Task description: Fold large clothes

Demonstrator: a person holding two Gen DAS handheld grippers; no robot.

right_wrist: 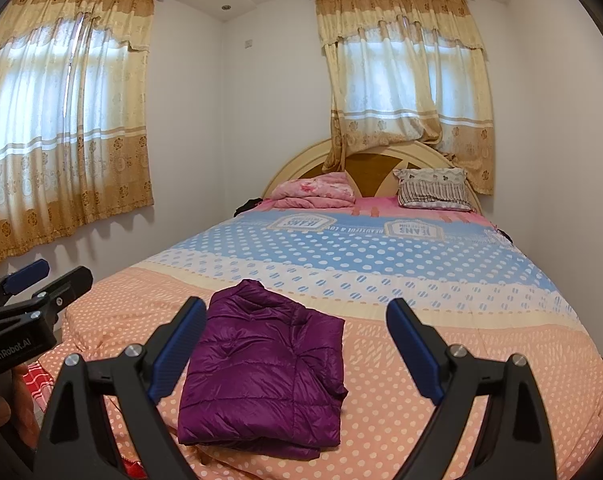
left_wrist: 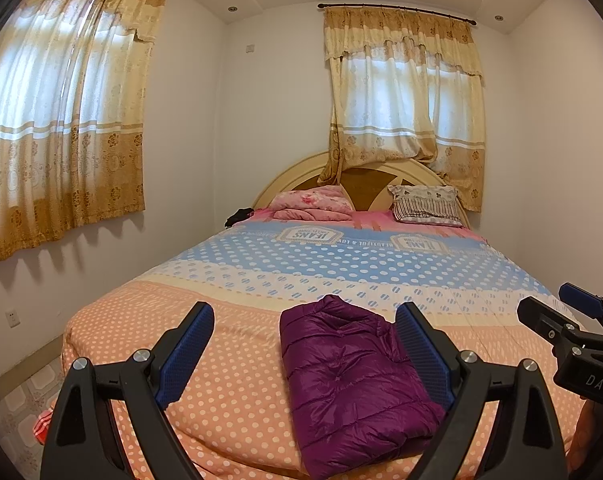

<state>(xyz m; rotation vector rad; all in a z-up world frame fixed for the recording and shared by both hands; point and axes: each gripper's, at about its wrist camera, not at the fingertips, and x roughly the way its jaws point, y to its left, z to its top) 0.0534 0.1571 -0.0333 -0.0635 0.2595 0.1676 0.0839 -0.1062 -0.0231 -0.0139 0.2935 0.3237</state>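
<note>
A purple quilted jacket lies folded into a compact rectangle on the near end of the bed; it also shows in the right wrist view. My left gripper is open and empty, held above the bed's foot just before the jacket. My right gripper is open and empty, also held back from the jacket. Each gripper shows at the edge of the other's view: the right one and the left one.
The bed has an orange, white and blue dotted cover. A folded pink quilt and a striped pillow lie at the headboard. Curtained windows stand left and behind. A red striped cloth lies on the floor at left.
</note>
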